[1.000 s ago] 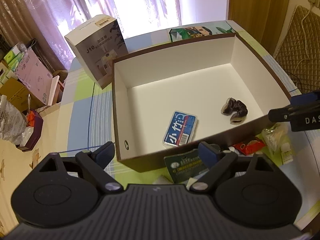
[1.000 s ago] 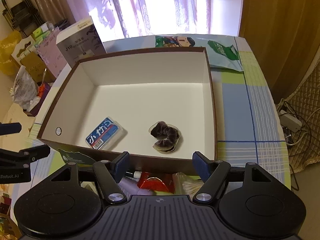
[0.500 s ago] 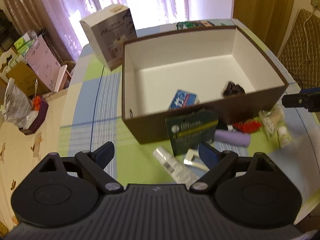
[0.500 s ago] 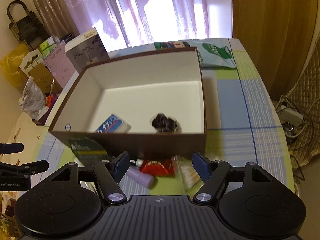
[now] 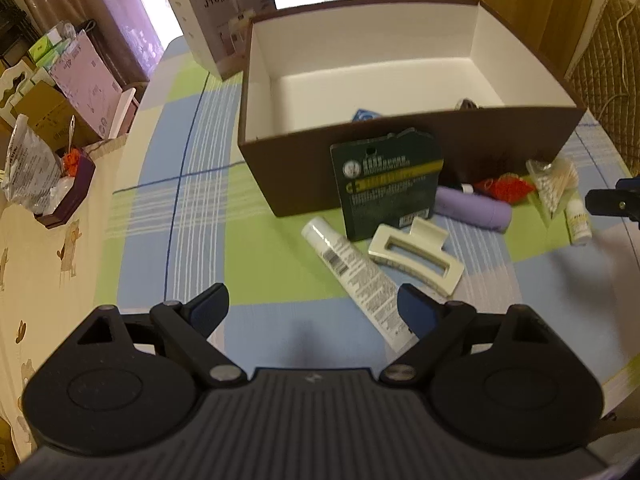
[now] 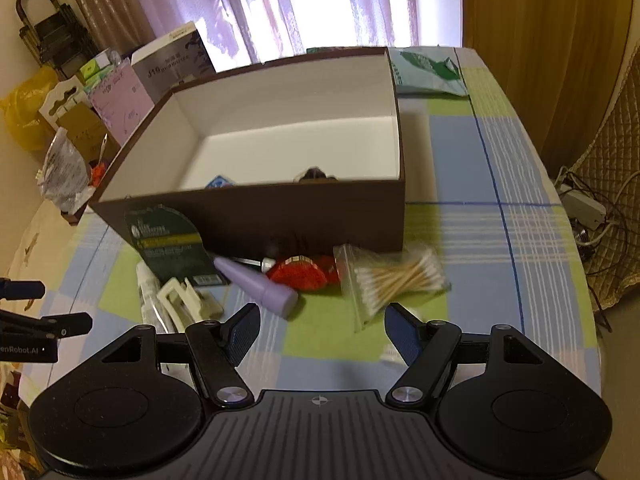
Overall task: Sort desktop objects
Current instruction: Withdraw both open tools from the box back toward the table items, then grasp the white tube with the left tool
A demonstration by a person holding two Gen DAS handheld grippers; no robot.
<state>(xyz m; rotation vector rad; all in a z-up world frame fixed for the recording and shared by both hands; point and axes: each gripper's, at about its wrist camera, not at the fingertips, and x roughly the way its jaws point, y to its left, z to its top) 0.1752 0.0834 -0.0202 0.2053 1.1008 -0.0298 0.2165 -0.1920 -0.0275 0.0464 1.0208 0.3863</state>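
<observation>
The white tube [image 5: 356,276] lies at lower centre, before the brown box [image 5: 400,168] and beside the cream hair clip [image 5: 416,254]; the left gripper [image 5: 314,306], wide open and empty like the right gripper [image 6: 320,334], should straddle it squarely before closing.

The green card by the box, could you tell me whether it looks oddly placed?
Yes. The green card stands tilted against the brown box's front wall instead of lying flat, its foot by the white hair clip and tube. A nudge would probably topple it.
</observation>
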